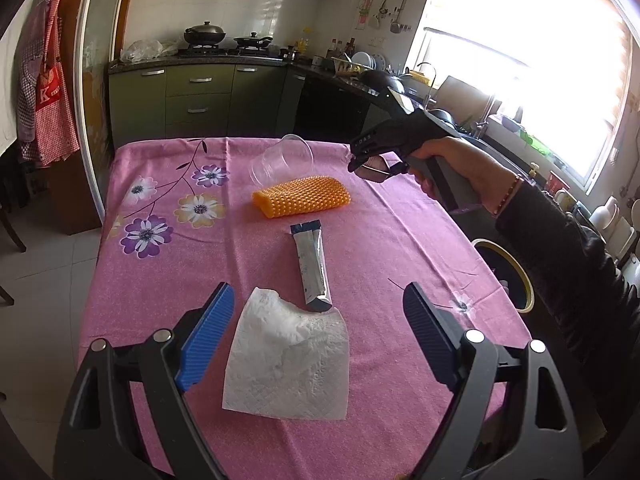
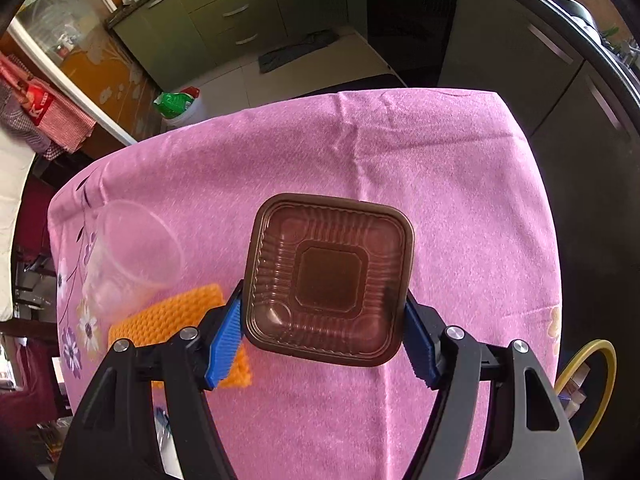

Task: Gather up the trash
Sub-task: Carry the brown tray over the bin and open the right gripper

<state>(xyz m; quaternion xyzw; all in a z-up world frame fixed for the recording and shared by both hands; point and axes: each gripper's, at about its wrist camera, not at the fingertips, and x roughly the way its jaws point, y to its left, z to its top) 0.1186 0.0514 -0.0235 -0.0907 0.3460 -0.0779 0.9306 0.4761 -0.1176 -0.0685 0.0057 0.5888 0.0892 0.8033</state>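
On the pink tablecloth lie a white paper napkin, a silver sachet, an orange foam net and a clear plastic cup on its side. My left gripper is open above the napkin, which lies between its fingers. My right gripper is shut on a brown square plastic tray and holds it above the cloth. It also shows in the left wrist view over the far right of the table. The cup and net lie to its left.
A bin with a yellow rim stands by the table's right side, also seen in the right wrist view. Kitchen counters and cabinets run behind the table. A white bucket with a green bag stands on the floor.
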